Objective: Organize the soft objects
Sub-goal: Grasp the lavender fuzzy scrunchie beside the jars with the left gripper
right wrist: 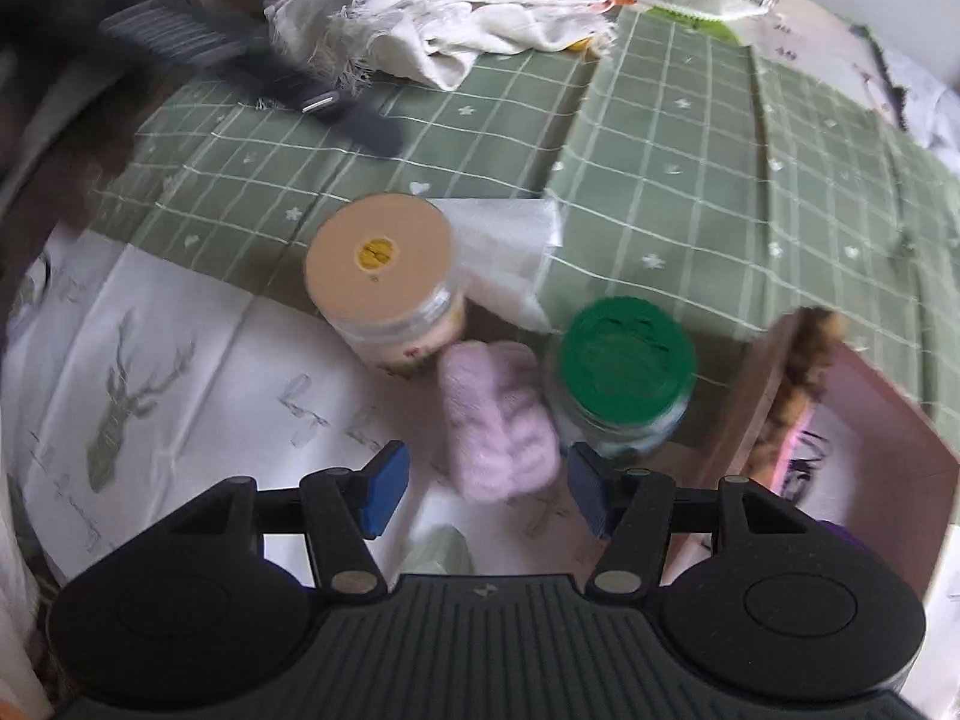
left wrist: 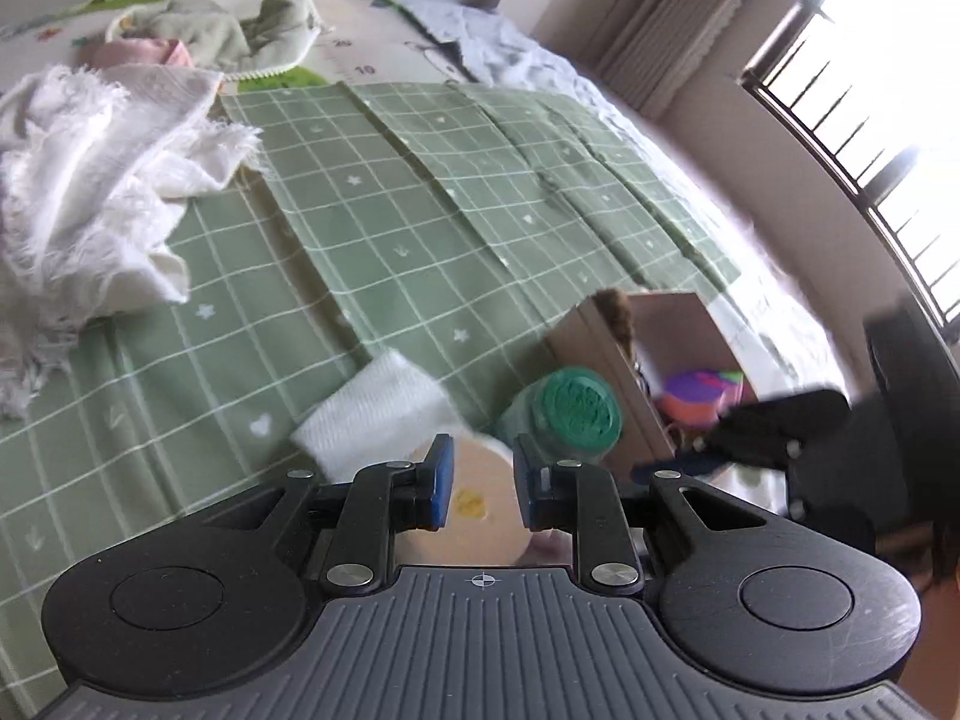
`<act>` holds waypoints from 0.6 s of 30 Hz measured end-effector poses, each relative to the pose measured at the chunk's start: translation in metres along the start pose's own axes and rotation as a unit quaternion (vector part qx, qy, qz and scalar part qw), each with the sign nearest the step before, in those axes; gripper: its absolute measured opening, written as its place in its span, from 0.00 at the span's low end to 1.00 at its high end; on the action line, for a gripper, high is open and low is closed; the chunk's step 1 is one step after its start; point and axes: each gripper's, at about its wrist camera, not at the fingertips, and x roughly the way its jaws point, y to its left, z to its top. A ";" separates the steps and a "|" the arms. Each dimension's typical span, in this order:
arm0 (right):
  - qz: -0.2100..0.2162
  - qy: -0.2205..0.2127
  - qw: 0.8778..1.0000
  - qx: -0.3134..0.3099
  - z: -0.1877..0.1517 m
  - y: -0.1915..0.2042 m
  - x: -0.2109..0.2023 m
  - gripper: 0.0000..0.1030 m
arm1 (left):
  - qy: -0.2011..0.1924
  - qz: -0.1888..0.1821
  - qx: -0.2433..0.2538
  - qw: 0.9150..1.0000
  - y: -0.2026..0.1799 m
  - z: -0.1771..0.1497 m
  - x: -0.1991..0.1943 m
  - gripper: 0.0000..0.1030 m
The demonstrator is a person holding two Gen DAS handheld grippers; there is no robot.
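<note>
In the right wrist view a pink fuzzy soft item (right wrist: 498, 420) lies on the bed between a beige-lidded jar (right wrist: 384, 276) and a green-lidded jar (right wrist: 627, 360). My right gripper (right wrist: 486, 480) is open just above it, with the item between the blue pads (right wrist: 384, 480). A folded white cloth (right wrist: 510, 252) lies behind the jars. In the left wrist view my left gripper (left wrist: 480, 483) is open and empty above the beige jar lid (left wrist: 474, 504), beside the green-lidded jar (left wrist: 570, 414) and the white cloth (left wrist: 372, 414).
An open cardboard box (right wrist: 840, 420) (left wrist: 660, 360) holding colourful items stands to the right. A frayed white blanket (left wrist: 90, 180) (right wrist: 468, 12) and a pale green cloth pile (left wrist: 228, 24) lie at the far side. A green checked sheet (left wrist: 390, 210) covers the bed.
</note>
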 end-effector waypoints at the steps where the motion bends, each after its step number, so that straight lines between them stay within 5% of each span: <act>1: -0.001 0.002 1.000 0.005 0.003 0.002 0.003 0.57 | -0.004 0.016 0.021 1.000 0.002 -0.002 0.000 0.23; 3: -0.014 0.009 1.000 -0.005 0.005 0.013 0.013 0.57 | 0.004 0.042 0.042 0.998 0.013 0.003 0.005 0.23; 6: -0.021 0.008 1.000 -0.021 0.000 0.031 0.020 0.57 | 0.019 0.020 -0.041 0.999 0.046 0.013 0.015 0.23; 10: 0.009 -0.001 1.000 -0.029 -0.001 0.035 0.009 0.56 | -0.042 0.030 -0.126 0.991 0.060 -0.002 -0.007 0.23; 12: 0.035 -0.024 0.999 0.016 0.007 0.019 -0.009 0.56 | -0.072 0.050 -0.174 0.981 0.060 -0.024 -0.019 0.23; 15: 0.096 -0.045 0.987 0.120 0.033 -0.019 -0.032 0.58 | -0.028 0.089 -0.186 0.978 0.046 -0.040 -0.015 0.23; 18: 0.090 -0.038 0.978 0.182 0.074 -0.043 -0.027 0.70 | 0.000 0.046 -0.175 0.984 0.015 -0.057 -0.003 0.23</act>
